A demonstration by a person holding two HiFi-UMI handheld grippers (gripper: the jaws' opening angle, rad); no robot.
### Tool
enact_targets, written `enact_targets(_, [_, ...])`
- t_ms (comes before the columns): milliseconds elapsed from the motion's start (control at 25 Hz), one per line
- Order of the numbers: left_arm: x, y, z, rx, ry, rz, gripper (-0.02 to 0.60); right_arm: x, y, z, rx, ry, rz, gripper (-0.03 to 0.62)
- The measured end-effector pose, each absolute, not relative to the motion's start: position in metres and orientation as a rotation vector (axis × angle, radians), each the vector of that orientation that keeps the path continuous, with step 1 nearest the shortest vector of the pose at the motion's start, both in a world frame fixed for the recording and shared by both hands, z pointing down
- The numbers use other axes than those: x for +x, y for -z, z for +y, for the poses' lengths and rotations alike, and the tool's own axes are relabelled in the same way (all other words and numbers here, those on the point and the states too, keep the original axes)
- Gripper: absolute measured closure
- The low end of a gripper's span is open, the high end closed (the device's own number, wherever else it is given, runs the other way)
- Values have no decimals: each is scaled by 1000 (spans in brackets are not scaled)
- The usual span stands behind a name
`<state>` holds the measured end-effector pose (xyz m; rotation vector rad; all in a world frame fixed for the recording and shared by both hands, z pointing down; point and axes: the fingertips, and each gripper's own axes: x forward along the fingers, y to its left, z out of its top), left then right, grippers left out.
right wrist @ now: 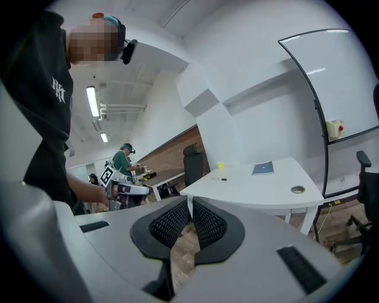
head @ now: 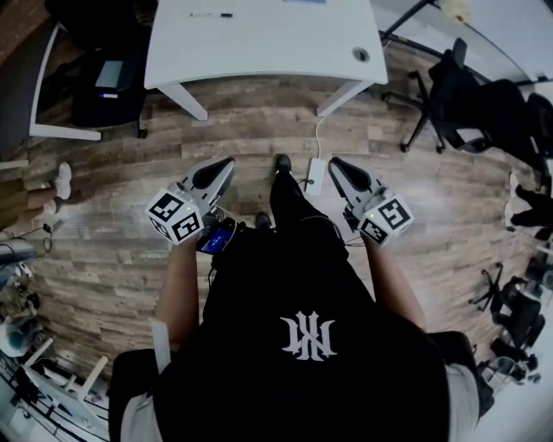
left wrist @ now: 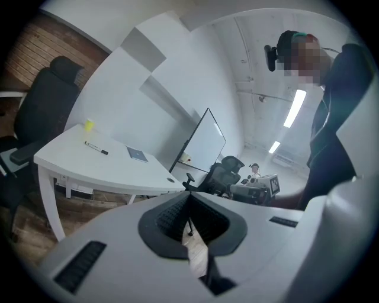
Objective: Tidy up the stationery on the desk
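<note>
The stationery lies on the white desk [head: 259,43], well apart from both grippers: a dark marker [head: 212,15], a thin blue-grey notebook [right wrist: 263,168] and a small yellow object [right wrist: 220,166] too small to identify. The left gripper [left wrist: 189,198] and right gripper [right wrist: 190,202] are held at waist height, each with its jaws closed tip to tip on nothing. The marker looks light, hard and apt to roll, so pinching across mid-barrel seems best, while the flat notebook probably needs taking by an edge.
</note>
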<state>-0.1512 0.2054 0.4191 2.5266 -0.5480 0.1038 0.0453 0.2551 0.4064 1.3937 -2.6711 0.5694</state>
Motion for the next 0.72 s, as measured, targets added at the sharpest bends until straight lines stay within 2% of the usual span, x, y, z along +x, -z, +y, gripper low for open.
enact_targets(720, [-57,-376,-3,2529,-100,-708,578,147,-402,44,1230,-595,-2740,543])
